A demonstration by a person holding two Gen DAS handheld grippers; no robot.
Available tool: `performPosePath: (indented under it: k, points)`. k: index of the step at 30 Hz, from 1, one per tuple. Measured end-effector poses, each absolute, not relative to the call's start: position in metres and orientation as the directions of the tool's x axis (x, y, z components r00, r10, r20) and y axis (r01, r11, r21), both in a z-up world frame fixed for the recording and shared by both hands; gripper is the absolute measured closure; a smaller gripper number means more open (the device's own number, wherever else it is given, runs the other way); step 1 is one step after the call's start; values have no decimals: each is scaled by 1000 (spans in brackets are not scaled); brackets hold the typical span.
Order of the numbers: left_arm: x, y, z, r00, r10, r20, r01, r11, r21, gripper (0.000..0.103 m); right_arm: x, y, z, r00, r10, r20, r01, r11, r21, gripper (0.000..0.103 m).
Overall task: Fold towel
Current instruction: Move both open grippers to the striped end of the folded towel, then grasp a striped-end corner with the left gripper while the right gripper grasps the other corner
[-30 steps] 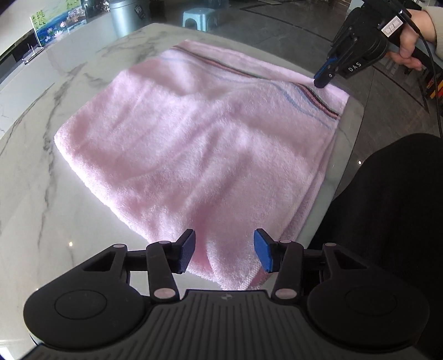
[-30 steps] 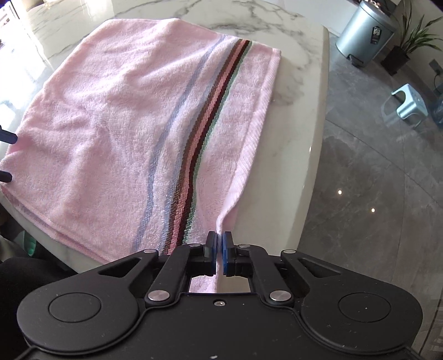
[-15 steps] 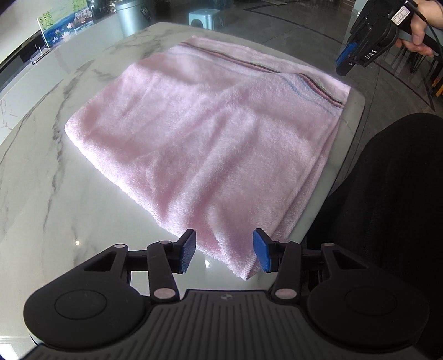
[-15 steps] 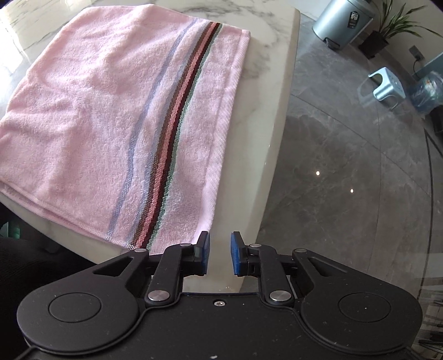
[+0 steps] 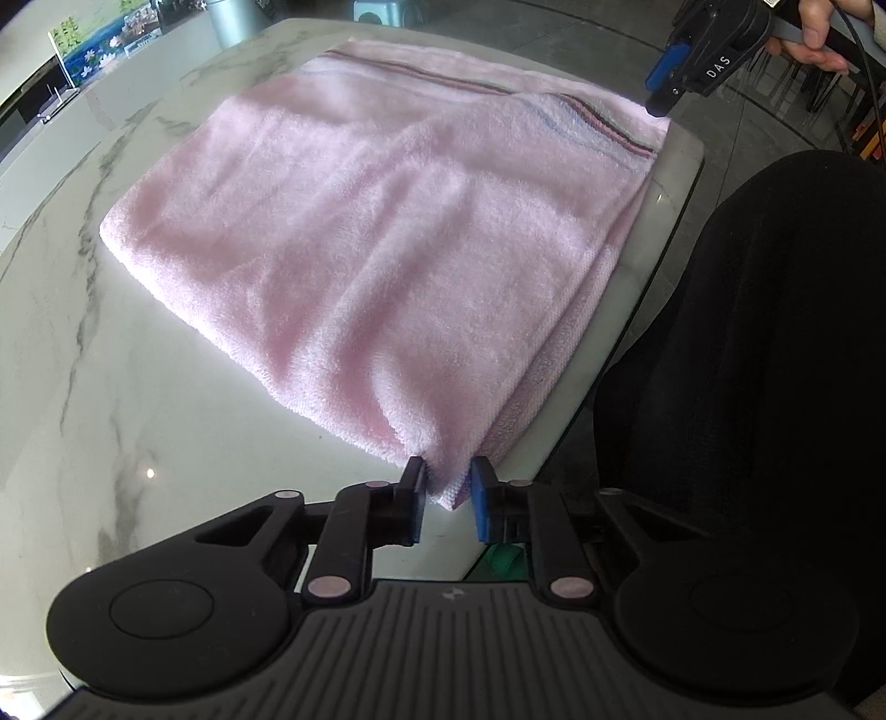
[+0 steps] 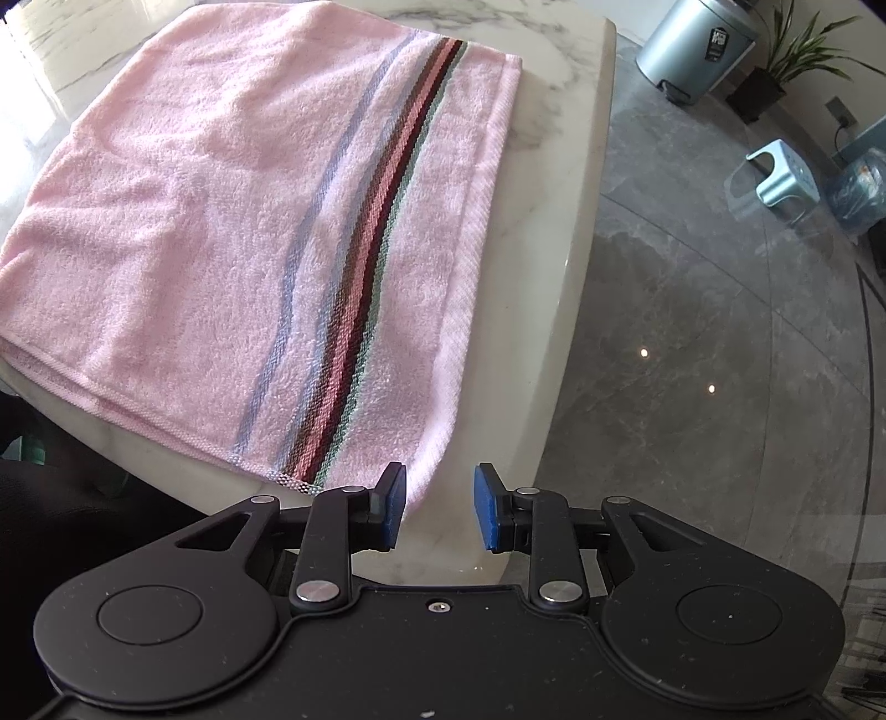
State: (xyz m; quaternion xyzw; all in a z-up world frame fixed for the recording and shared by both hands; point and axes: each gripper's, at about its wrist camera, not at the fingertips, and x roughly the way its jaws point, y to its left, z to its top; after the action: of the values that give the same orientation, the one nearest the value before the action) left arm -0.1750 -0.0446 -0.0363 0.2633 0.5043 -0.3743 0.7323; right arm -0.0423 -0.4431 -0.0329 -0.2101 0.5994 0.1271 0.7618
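Observation:
A pink towel (image 5: 398, 232) with a band of dark stripes lies folded flat on the white marble table (image 5: 83, 387). It also shows in the right wrist view (image 6: 221, 221). My left gripper (image 5: 447, 501) has its jaws narrowly apart around the towel's near corner, which sits between the blue pads. My right gripper (image 6: 438, 507) is open and empty just off the striped corner at the table's edge. It also shows in the left wrist view (image 5: 664, 83), above the towel's far right corner.
The table edge (image 6: 576, 277) runs along the towel's striped side, with grey floor beyond. A metal bin (image 6: 698, 44), a potted plant (image 6: 786, 61) and a small stool (image 6: 775, 177) stand on the floor. A person's dark clothing (image 5: 747, 360) is at the right.
My right gripper let go of the striped corner, opened and drew back. My left gripper moved onto the towel's near corner and its jaws narrowed around it.

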Motion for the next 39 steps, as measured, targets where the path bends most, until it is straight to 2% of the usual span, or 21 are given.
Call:
performPosePath:
  k: [13, 20, 25, 27, 29, 31, 35, 39]
  points:
    - [-137, -11, -15, 277, -179, -944, 650, 758, 47, 95, -58, -407, -39, 245, 72, -967, -528, 846, -71, 77]
    - [-148, -3, -13, 261, -178, -949, 658, 752, 40, 95, -64, -397, -38, 235, 114, -965, -618, 784, -58, 77]
    - [-163, -13, -10, 269, -208, -941, 729, 682, 58, 90, -76, -403, -32, 222, 136, -966, -672, 738, -51, 75]
    - [-166, -15, -8, 265, -218, -939, 759, 648, 63, 80, -83, -400, -25, 216, 140, -966, -694, 718, -51, 72]
    - [-171, -21, -5, 276, -221, -935, 796, 598, 93, 74, -83, -387, -25, 211, 141, -967, -719, 692, -56, 68]
    - [-177, -27, -3, 288, -214, -933, 832, 538, 134, 72, -83, -375, -27, 204, 139, -969, -746, 663, -62, 64]
    - [-194, -45, -9, 319, -183, -930, 892, 389, 230, 65, -92, -364, -34, 140, 135, -981, -814, 580, -36, 64]
    - [-205, -60, -23, 339, -150, -929, 914, 287, 288, 64, -100, -348, -47, 67, 106, -992, -873, 488, -7, 64]
